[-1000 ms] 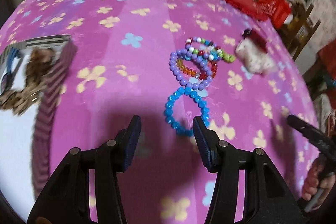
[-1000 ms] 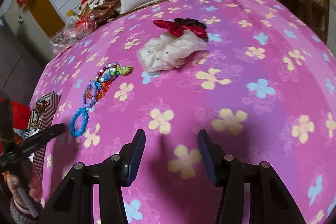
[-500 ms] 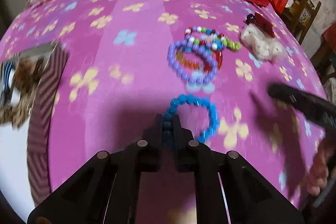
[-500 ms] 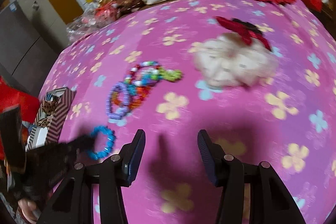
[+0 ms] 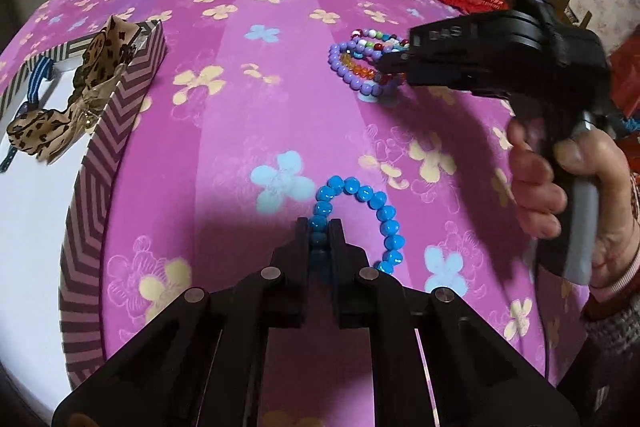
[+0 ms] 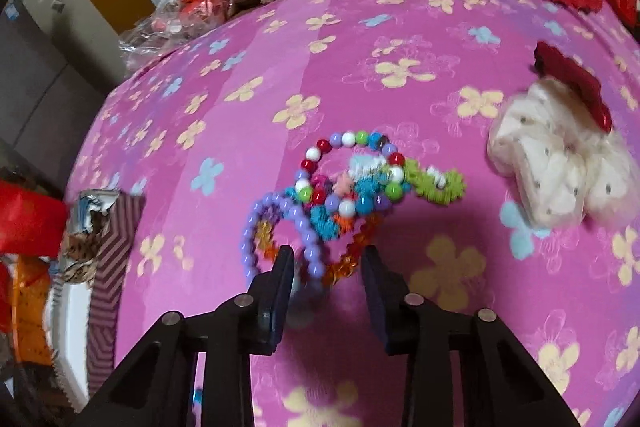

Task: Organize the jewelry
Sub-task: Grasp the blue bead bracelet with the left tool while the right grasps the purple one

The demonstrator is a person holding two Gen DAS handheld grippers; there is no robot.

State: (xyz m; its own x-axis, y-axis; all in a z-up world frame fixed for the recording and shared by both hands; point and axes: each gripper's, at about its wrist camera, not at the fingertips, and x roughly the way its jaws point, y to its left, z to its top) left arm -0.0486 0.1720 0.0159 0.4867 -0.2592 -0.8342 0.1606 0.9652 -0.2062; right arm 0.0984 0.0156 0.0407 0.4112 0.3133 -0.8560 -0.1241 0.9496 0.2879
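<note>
Closest in, the left gripper has its flat black jaws pinched on the blue bracelet, a loop of round glossy beads arching up and to the right of the fingertips over the pink flowered bedspread. Left of that bracelet sits the chevron-striped box, its cardboard wall angular, with a soft leopard-print bow draped over the rim. Beyond the bracelet, the right gripper hangs with jaws apart around the near edge of the bracelet pile: lilac pearls, faceted orange crystals, fuzzy green and teal rings. Right of the pile lies a puffy cream scrunchie with a red bow.
</note>
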